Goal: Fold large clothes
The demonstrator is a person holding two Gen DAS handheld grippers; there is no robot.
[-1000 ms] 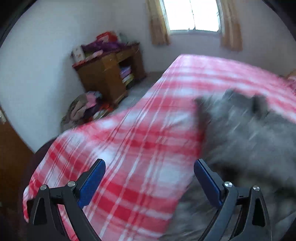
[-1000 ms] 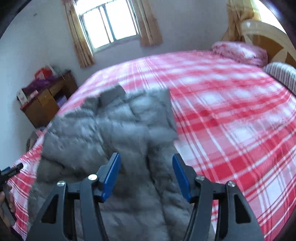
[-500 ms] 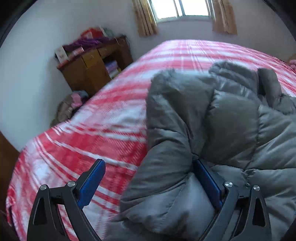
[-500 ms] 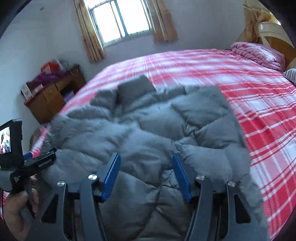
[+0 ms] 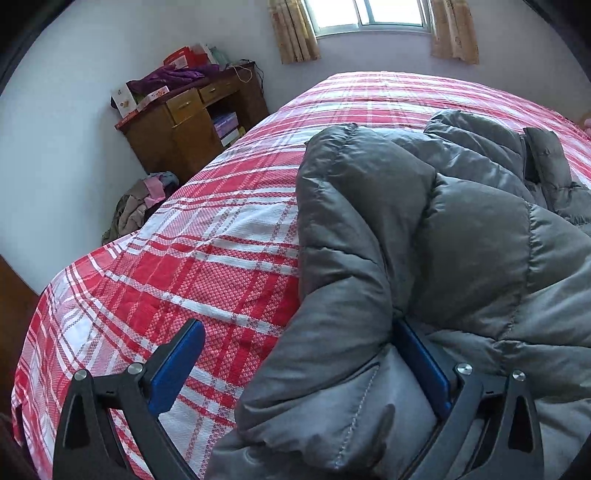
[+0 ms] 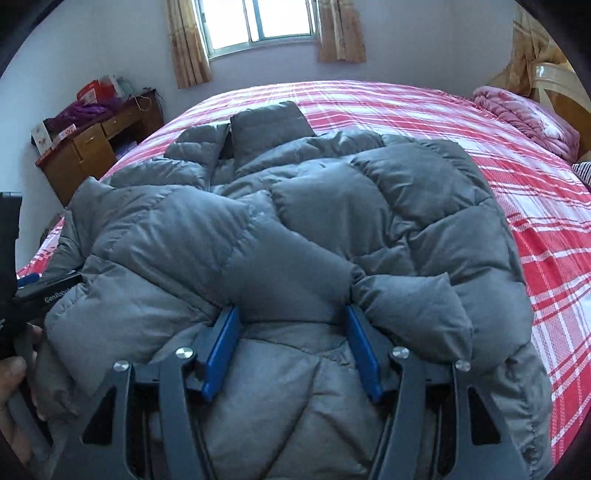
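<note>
"Where's the jacket (image 6: pixel 332 206) lying?"

"On the bed (image 5: pixel 166 277), at its near edge. It's a grey quilted puffer, spread across the red-and-white checked cover with the collar pointing toward the bed's far side. It's rumpled, with one puffy part humped up along its left edge."

"And the right gripper (image 6: pixel 291 314)?"

"Low over the bed's near edge, jaws about half closed. Its blue pads (image 6: pixel 221 339) press into a thick fold of the jacket. The fabric fills the gap and bulges over both fingertips, so it has hold of the coat."

"The left gripper (image 5: pixel 297 325)?"

"Also at the bed's near edge, by the jacket's left side. Its jaws have just been opening and stand very wide. The jacket's edge sits between them. One pad is tucked against the humped fold, while the other hangs free above the bare cover, so nothing is pinched. From the right side I catch a hand (image 6: pixel 14 387) around its handle."

"What else is around?"

"A folded pink blanket (image 6: pixel 524 118) lies at the bed's right end, by the headboard (image 6: pixel 554 85). A wooden desk (image 5: pixel 184 122), piled with boxes and purple cloth, stands off the bed's far left corner. A heap of clothes (image 5: pixel 140 206) lies on the floor beside the bed, below the desk. A curtained window (image 6: pixel 258 22) is in the wall beyond the bed's far side."
</note>
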